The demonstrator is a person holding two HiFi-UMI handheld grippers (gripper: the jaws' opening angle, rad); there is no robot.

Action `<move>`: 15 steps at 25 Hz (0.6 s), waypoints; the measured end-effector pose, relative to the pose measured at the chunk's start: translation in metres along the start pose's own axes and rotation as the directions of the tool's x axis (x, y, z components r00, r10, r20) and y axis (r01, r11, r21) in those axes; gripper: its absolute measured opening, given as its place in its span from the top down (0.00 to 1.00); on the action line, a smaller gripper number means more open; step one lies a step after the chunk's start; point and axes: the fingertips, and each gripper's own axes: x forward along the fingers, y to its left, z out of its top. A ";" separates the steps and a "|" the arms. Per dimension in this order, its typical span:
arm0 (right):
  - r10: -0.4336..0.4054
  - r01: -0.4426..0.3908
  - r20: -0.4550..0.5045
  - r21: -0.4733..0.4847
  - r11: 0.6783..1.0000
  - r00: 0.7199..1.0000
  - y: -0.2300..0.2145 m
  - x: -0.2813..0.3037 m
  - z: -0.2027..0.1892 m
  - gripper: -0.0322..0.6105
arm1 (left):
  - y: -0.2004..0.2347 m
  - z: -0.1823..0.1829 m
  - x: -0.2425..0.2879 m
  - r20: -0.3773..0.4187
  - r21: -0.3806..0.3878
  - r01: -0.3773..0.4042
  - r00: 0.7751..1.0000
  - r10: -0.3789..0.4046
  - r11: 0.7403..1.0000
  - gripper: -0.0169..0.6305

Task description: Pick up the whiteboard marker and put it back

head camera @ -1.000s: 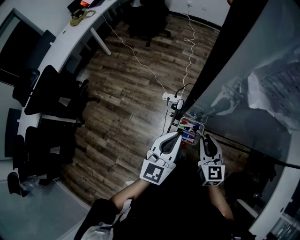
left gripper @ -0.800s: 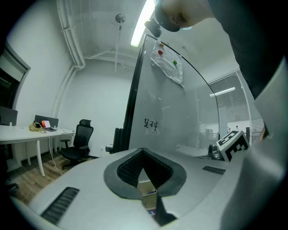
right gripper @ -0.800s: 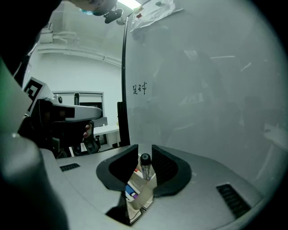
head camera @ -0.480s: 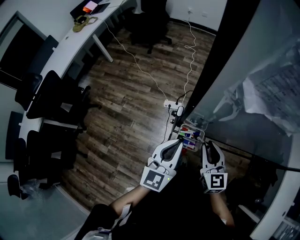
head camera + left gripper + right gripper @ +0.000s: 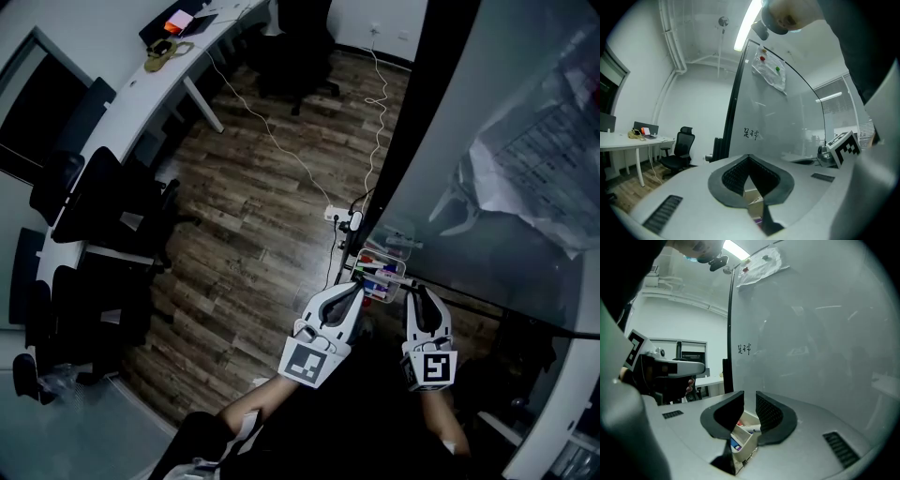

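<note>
A small white tray [image 5: 397, 266] hangs at the foot of the glass whiteboard [image 5: 506, 234] and holds several coloured markers [image 5: 375, 266]. Both grippers hover just in front of it, side by side. My left gripper [image 5: 352, 290] is shut, its pads meeting at the tips with nothing between them; in the left gripper view the tray [image 5: 752, 194] shows below the closed jaws. The right gripper [image 5: 418, 292] stands narrowly open and empty. Through its gap in the right gripper view I see the tray [image 5: 740, 442] with a white-bodied marker [image 5: 749, 429] lying in it.
A power strip [image 5: 338, 193] with white cables lies on the wood floor beside the board's black post [image 5: 417, 112]. Black office chairs [image 5: 103, 187] and a long white desk [image 5: 141, 75] line the left side. A plastic sheet [image 5: 534, 155] is pinned on the board.
The head view has shifted, so grippers and tray sit slightly lower in the picture. Both grippers stay by the tray with their jaws as before.
</note>
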 end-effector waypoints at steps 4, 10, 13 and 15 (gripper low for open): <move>-0.003 0.003 -0.012 -0.002 1.000 1.000 0.000 -0.006 0.000 0.82 | -0.004 0.001 -0.002 0.008 -0.002 0.001 1.000 -0.001 1.000 0.96; -0.019 0.019 0.010 0.002 1.000 1.000 0.000 -0.015 0.002 0.88 | -0.010 0.002 -0.006 0.011 0.005 0.009 1.000 -0.009 1.000 0.96; -0.021 0.021 0.032 0.003 1.000 0.999 0.001 -0.019 0.007 0.92 | -0.013 0.002 -0.008 0.013 0.005 0.013 1.000 -0.013 1.000 0.96; -0.013 0.013 0.039 0.000 1.000 0.999 0.002 -0.022 0.005 0.93 | -0.015 0.001 -0.010 0.013 0.003 0.015 1.000 -0.015 1.000 0.96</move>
